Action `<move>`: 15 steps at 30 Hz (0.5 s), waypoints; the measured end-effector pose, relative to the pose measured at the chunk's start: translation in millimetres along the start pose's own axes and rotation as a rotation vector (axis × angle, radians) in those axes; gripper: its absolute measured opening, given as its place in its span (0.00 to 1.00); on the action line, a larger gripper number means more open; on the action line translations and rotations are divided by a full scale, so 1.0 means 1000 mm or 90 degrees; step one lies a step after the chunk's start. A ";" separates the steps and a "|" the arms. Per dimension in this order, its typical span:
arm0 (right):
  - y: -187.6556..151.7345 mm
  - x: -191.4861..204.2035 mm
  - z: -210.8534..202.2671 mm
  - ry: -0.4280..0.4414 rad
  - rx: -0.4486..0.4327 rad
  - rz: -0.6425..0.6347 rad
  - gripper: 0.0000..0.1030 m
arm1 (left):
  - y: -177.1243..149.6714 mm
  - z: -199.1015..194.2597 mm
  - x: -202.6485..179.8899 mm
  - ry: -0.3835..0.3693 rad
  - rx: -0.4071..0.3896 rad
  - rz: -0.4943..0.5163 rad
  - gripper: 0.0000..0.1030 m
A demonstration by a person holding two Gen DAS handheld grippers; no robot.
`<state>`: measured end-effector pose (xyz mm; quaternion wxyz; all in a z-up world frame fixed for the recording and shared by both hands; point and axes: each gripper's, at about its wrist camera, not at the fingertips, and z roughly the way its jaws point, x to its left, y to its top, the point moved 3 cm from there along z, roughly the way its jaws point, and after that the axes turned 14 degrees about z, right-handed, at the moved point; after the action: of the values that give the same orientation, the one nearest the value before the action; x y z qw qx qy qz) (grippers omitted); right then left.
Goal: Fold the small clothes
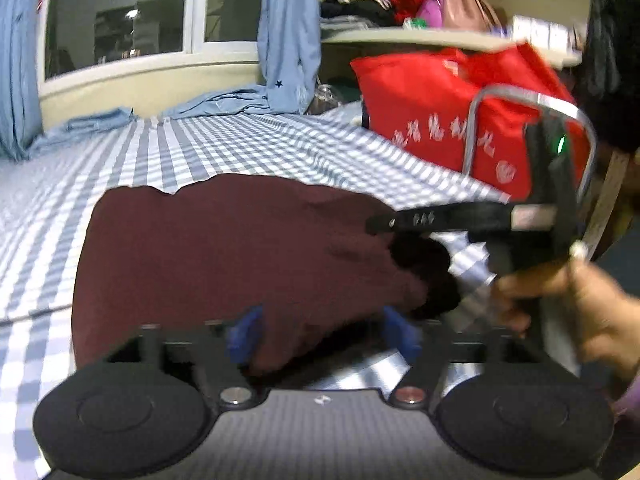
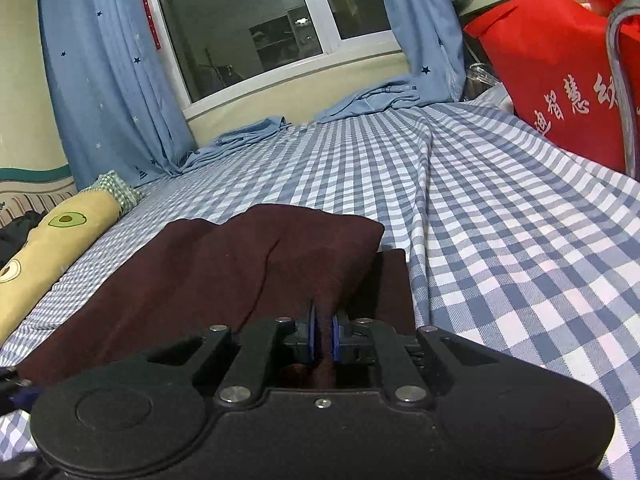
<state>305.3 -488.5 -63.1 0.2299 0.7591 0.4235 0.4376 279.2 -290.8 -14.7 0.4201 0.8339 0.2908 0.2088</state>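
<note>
Maroon garment [image 2: 224,264] lies on the bed, spread over the blue-and-white checked sheet [image 2: 500,240], and the folding looks to me only partly done. In the right wrist view one part of the cloth is lifted and carried over the flat layer below, so a fold is being made, but it is not yet laid down and pressed flat. The right gripper [image 2: 324,340] has its jaws narrow, closed on a pinch of the maroon cloth between the blue pads. The left gripper [image 1: 324,336] has its jaws wide; the maroon cloth lies between and over the blue fingers [image 1: 244,336], and I cannot tell whether it holds anything, but it does not seem to clamp. I would judge that the lifted part must still be put down, and probably one more fold is needed before the piece is small and neat.

The sheet has some long wrinkles running toward the window [image 2: 256,28]. Light blue curtains with small stars [image 2: 104,80] hang at both sides of it, and their ends rest on the bed. At the left edge lies a yellow pillow with avocado pictures [image 2: 52,252]. To the right stands a red bag with white Chinese characters [image 1: 452,104], and above it a shelf [image 1: 440,38] full of clothes and bags.
</note>
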 end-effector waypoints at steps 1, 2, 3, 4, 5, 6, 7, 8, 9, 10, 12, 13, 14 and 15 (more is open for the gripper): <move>0.001 0.001 -0.001 -0.003 -0.004 -0.006 0.06 | 0.000 -0.007 0.005 -0.005 -0.006 -0.019 0.79; 0.002 0.003 -0.003 -0.005 -0.012 -0.012 0.05 | 0.001 -0.014 0.012 -0.007 -0.011 -0.039 0.80; 0.003 0.005 -0.006 -0.007 -0.022 -0.016 0.05 | 0.002 -0.021 0.021 -0.002 -0.017 -0.059 0.81; 0.005 0.006 -0.009 -0.010 -0.029 -0.018 0.05 | 0.003 -0.030 0.030 0.016 -0.022 -0.080 0.87; 0.007 0.006 -0.012 -0.014 -0.035 -0.015 0.05 | 0.003 -0.037 0.038 0.042 -0.024 -0.096 0.94; 0.010 0.004 -0.016 -0.015 -0.042 -0.007 0.04 | 0.003 -0.046 0.049 0.084 -0.031 -0.110 0.98; 0.013 0.002 -0.019 -0.014 -0.045 0.000 0.04 | 0.002 -0.054 0.058 0.130 -0.042 -0.118 0.99; 0.016 -0.002 -0.020 -0.013 -0.045 0.009 0.04 | 0.001 -0.059 0.066 0.165 -0.047 -0.121 0.99; 0.018 -0.005 -0.020 -0.014 -0.043 0.019 0.04 | 0.000 -0.063 0.074 0.197 -0.044 -0.122 0.99; 0.018 -0.010 -0.018 -0.017 -0.036 0.032 0.05 | -0.002 -0.062 0.083 0.222 -0.035 -0.126 0.99; 0.015 -0.016 -0.012 -0.021 -0.014 0.045 0.05 | -0.006 -0.056 0.100 0.238 -0.015 -0.142 0.99; 0.012 -0.018 -0.009 -0.022 -0.006 0.045 0.06 | -0.008 -0.050 0.108 0.239 -0.001 -0.152 0.99; 0.009 -0.019 -0.008 -0.024 -0.001 0.041 0.07 | -0.012 -0.044 0.114 0.240 0.015 -0.162 0.99; 0.006 -0.020 -0.007 -0.027 0.001 0.036 0.08 | -0.016 -0.038 0.118 0.237 0.027 -0.169 0.99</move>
<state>296.5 -508.6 -64.3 0.2259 0.7800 0.3974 0.4274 339.5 -183.2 5.9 0.3656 0.7440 0.4748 0.2955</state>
